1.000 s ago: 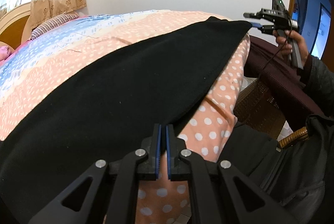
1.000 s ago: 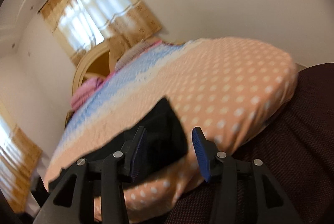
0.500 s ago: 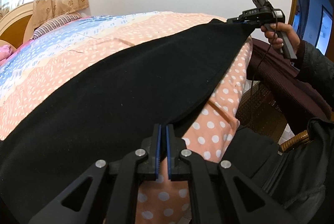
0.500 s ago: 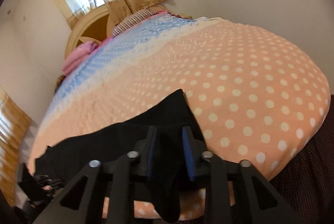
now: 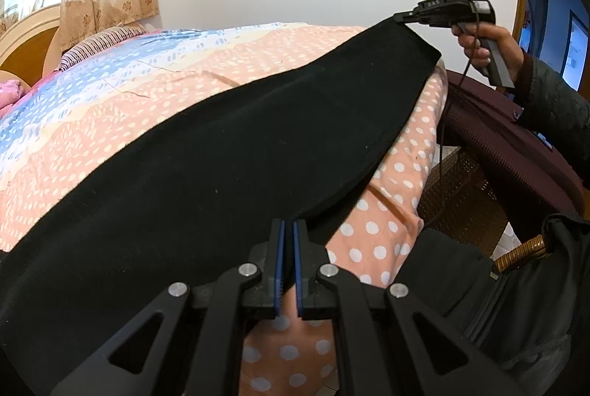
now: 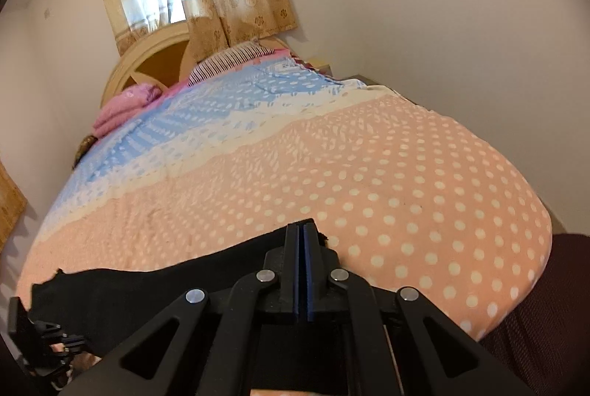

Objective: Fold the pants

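The pants [image 5: 221, 156] lay stretched along the near edge of the bed [image 5: 184, 90], ahead of and between both sets of fingers. The right gripper [image 6: 303, 248] had its fingers closed flat on one end corner, lifting it just off the bed, likely to carry that end over for the fold. The left gripper [image 5: 288, 248] was nearly closed; whether it actually pinched the cloth edge beside its tips could not be told.

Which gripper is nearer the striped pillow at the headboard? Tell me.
Cannot tell for sure. Both grippers clamp the black pants at the foot edge, far from the striped pillow: left gripper at one end, right gripper at the other.
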Demonstrator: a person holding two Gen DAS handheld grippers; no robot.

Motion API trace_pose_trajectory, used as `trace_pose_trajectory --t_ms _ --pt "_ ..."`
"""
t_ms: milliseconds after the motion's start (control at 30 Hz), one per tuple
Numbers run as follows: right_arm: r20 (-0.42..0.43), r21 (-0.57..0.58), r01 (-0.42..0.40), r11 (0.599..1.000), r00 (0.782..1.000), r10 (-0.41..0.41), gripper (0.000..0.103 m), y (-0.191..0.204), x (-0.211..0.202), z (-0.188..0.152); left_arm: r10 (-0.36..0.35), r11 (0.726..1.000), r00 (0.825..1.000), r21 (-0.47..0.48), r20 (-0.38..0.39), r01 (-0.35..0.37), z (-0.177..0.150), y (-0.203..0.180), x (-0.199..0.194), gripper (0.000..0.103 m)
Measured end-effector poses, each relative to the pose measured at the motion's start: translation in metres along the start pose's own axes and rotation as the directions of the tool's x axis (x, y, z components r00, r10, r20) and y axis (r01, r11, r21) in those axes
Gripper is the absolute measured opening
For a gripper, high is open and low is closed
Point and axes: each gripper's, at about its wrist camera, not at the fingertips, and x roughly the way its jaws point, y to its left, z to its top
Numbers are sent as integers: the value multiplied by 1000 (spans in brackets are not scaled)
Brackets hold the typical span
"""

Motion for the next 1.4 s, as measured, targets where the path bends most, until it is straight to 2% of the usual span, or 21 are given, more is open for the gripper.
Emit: trace_pose_trajectory --t_ms 67,167,267,300,333,400,533,600,667,733,767,800,867,967,1067,1133,1167,1300,1367,1400 --pt "-10 -18 36 999 999 -37 2 -2 11 0 -2 1000 1000 -7 4 2 0 0 0 5" --pt "-53 17 19 1000 998 -18 2 -14 29 -6 8 1000 1000 -5 13 -8 0 -2 -1 6" --pt "-21 60 12 998 1000 -11 7 -25 25 -15 14 1000 1000 5 11 -15 -2 -6 -4 16" --pt "-19 67 28 997 999 -27 11 -26 19 -18 27 1000 1000 10 11 -27 -3 -8 -7 27" --pt "-11 67 47 997 999 -46 14 -26 13 -20 40 999 999 15 18 -40 -4 -9 -10 44" --pt "19 52 59 997 998 -60 24 -21 -5 -25 69 997 997 18 43 -70 -6 -10 -18 60" --pt "72 -52 -7 999 997 11 41 9 -43 -39 77 997 995 -11 62 -77 -7 -5 -27 63" --pt "22 -109 -88 990 996 90 44 26 -48 -50 95 995 993 -31 68 -93 -7 -1 -27 65" --pt "-39 -141 -129 981 991 125 44 37 -43 -61 107 993 992 -57 67 -103 -7 3 -26 65" --pt "-95 -186 -90 978 993 73 44 43 -31 -75 122 989 990 -87 68 -116 -9 9 -27 65" --pt "-148 -187 -46 981 989 18 44 40 -21 -83 136 986 988 -103 67 -129 -11 13 -29 65" --pt "-199 -166 -37 985 980 3 44 35 -12 -88 147 984 987 -112 67 -139 -13 16 -32 65" --pt "-174 -162 -50 986 984 21 44 32 -17 -89 180 977 981 -131 67 -171 -19 25 -40 68" --pt "-180 -168 -53 984 983 22 44 40 -23 -82 256 954 965 -176 62 -242 -31 46 -59 70" --pt "-166 -215 -126 968 982 91 44 72 -32 -67 344 918 937 -233 58 -322 -49 72 -81 71" --pt "-167 -241 -198 950 973 160 44 103 -31 -57 413 882 910 -266 44 -388 -63 91 -94 74" --pt "-179 -258 -253 932 961 212 44 125 -29 -52 427 869 903 -292 36 -399 -70 100 -98 74" --pt "-226 -324 -404 855 911 345 44 212 -13 -37 428 844 904 -364 12 -394 -91 119 -100 76" --pt "-259 -339 -475 812 877 404 44 256 -4 -35 406 845 913 -373 -18 -383 -99 120 -91 78" --pt "-273 -340 -500 796 863 425 44 274 3 -34 410 844 912 -374 -11 -384 -102 118 -89 81"
